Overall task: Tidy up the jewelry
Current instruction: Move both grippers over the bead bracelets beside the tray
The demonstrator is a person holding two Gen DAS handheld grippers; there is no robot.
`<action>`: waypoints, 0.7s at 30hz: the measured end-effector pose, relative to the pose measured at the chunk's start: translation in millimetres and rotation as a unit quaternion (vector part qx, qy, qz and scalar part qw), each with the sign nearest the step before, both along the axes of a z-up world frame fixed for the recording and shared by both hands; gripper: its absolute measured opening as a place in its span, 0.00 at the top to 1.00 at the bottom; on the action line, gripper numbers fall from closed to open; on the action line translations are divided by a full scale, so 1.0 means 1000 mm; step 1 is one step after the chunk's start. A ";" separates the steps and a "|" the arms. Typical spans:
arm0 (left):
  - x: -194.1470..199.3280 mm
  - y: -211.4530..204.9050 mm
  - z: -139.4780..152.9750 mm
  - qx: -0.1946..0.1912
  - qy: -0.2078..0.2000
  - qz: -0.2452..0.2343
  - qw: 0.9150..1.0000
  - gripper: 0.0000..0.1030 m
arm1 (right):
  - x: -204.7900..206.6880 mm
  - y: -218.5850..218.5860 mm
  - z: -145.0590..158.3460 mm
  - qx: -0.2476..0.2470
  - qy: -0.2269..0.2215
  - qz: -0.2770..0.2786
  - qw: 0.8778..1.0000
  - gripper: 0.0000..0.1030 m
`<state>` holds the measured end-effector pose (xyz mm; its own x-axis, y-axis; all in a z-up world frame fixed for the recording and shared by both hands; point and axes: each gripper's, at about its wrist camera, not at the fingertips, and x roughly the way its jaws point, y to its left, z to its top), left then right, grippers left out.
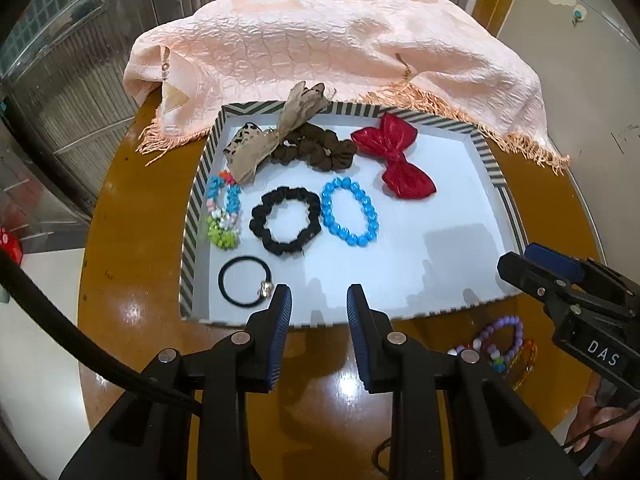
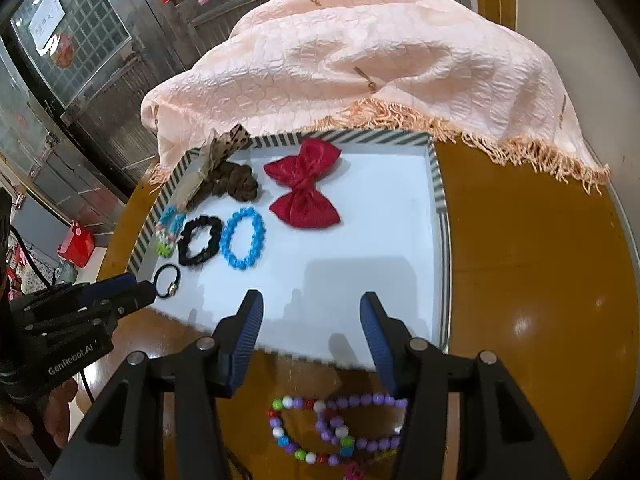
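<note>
Both the left gripper and the right gripper stand spread with nothing between their pads, above the striped tray's near edge. A purple bead bracelet lies outside the tray on the brown table, under the right gripper.

scrunchies in tray – beads outside

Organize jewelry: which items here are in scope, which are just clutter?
In scope:
- striped tray
- blue bead bracelet
- black scrunchie
- red bow
- purple bead strand, still outside the tray

Clutter:
- peach cloth
- red bag
</note>
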<state>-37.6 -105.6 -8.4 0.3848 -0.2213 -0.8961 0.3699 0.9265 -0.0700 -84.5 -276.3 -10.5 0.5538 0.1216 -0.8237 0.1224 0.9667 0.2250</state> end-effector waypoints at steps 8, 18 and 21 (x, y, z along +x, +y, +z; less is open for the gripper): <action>-0.022 0.003 -0.003 -0.002 0.008 -0.020 1.000 0.74 | -0.037 -0.001 -0.004 -0.004 0.006 -0.010 1.000 0.48; -0.063 -0.003 -0.024 -0.018 0.053 -0.105 0.993 0.74 | -0.097 -0.024 -0.028 -0.007 0.042 -0.046 0.998 0.48; -0.069 -0.005 -0.031 -0.018 0.066 -0.112 0.991 0.74 | -0.106 -0.020 -0.034 -0.006 0.046 -0.038 0.998 0.48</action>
<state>-106.3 -110.9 -39.8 0.2021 -0.3207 -0.9254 0.5518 0.8179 -0.1630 -190.7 -296.2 -44.7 0.4833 0.0729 -0.8724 0.2147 0.9562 0.1988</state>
